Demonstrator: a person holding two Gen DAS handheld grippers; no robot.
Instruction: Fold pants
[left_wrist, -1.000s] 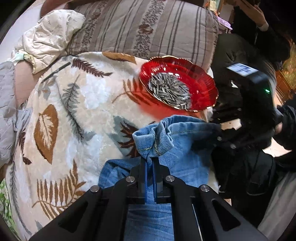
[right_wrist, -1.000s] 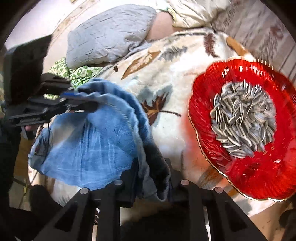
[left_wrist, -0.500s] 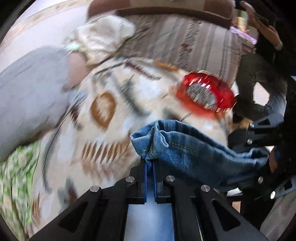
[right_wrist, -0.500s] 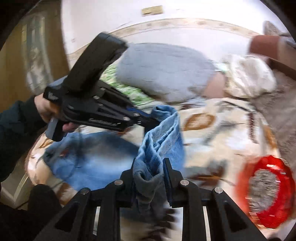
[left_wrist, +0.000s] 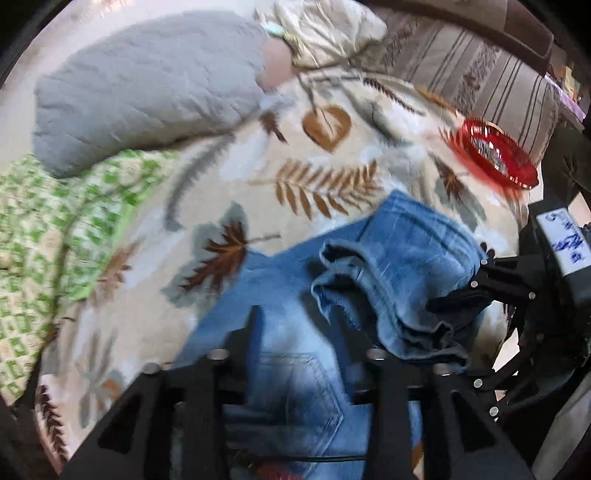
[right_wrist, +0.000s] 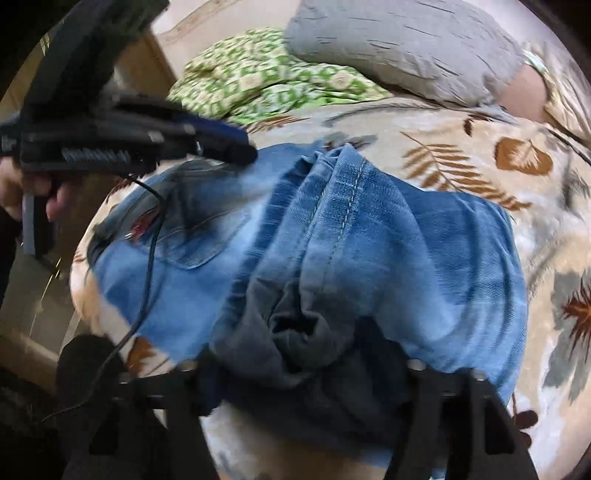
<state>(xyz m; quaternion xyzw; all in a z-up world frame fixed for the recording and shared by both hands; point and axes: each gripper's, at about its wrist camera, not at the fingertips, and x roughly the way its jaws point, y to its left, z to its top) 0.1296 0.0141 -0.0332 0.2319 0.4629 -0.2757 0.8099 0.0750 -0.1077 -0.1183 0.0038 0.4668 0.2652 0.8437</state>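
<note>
Jeans lie folded over once on the leaf-print blanket near its front edge; left gripper and right gripper have just opened, hems released; neatening remains.

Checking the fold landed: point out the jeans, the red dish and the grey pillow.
jeans (right_wrist: 424, 236): right wrist view, folded-over leg panel.
red dish (left_wrist: 498, 158): left wrist view, rim.
grey pillow (left_wrist: 147, 88): left wrist view, middle of its top.

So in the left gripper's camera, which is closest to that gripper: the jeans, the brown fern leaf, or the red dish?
1. jeans: right under the left gripper, whose jaws have just been opening.
2. brown fern leaf: printed on the blanket, beyond the jeans.
3. red dish: farthest, far right of the blanket.
</note>
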